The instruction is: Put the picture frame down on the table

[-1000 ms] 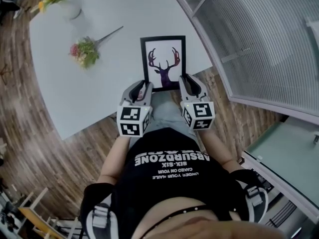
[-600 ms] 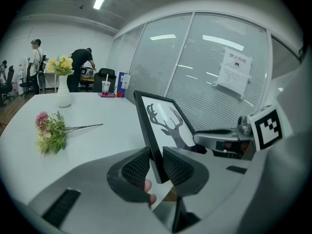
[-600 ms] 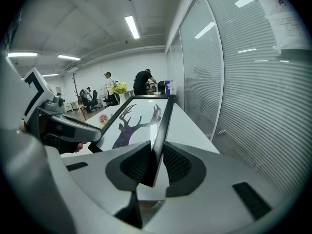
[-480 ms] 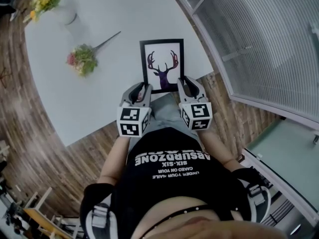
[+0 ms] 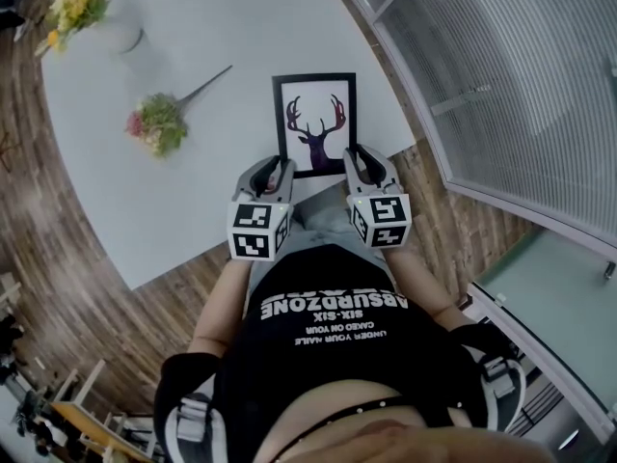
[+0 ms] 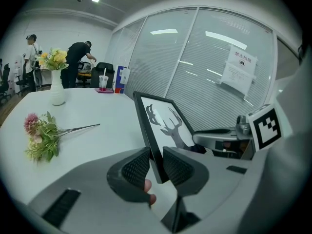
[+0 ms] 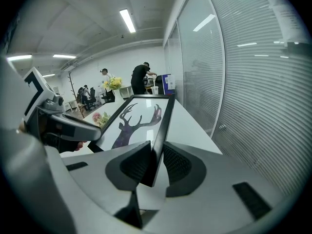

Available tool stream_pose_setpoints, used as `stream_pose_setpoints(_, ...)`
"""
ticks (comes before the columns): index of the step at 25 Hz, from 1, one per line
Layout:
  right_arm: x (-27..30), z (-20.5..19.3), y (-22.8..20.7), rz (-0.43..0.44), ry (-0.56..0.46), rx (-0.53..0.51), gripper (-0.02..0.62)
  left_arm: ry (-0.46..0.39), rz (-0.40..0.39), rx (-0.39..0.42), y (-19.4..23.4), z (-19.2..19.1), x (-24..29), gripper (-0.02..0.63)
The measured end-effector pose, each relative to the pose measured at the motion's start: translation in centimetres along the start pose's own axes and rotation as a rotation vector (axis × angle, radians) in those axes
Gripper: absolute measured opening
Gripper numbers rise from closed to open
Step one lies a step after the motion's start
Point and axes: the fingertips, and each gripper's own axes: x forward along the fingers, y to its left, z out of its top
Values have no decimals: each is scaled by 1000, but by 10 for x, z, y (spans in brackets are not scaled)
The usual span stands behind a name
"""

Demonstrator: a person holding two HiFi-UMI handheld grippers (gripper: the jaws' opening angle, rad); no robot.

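Note:
A black picture frame [image 5: 315,123] with a purple deer print is held over the near edge of the white table [image 5: 145,191], its picture facing up. My left gripper [image 5: 281,169] is shut on the frame's lower left edge [image 6: 152,152], the jaws pinching the black border. My right gripper [image 5: 351,155] is shut on the lower right edge [image 7: 157,152] in the same way. In the right gripper view the frame [image 7: 139,118] stretches away over the table, and the left gripper [image 7: 58,123] shows at its far side.
A small bunch of flowers [image 5: 159,121] lies on the table left of the frame. A white vase [image 6: 57,92] with yellow flowers stands at the far left corner. A glass wall with blinds [image 5: 511,75] runs along the right. People [image 6: 78,62] stand in the background.
The frame and both grippers have shifted slightly forward over the table; both grips are unchanged.

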Motion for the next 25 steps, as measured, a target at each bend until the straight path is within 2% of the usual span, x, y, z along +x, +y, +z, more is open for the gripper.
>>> stream_pose_setpoints(25, 55, -4, -36, -17, 105, 57, 95, 109, -23, 3, 20, 14, 66, 95)
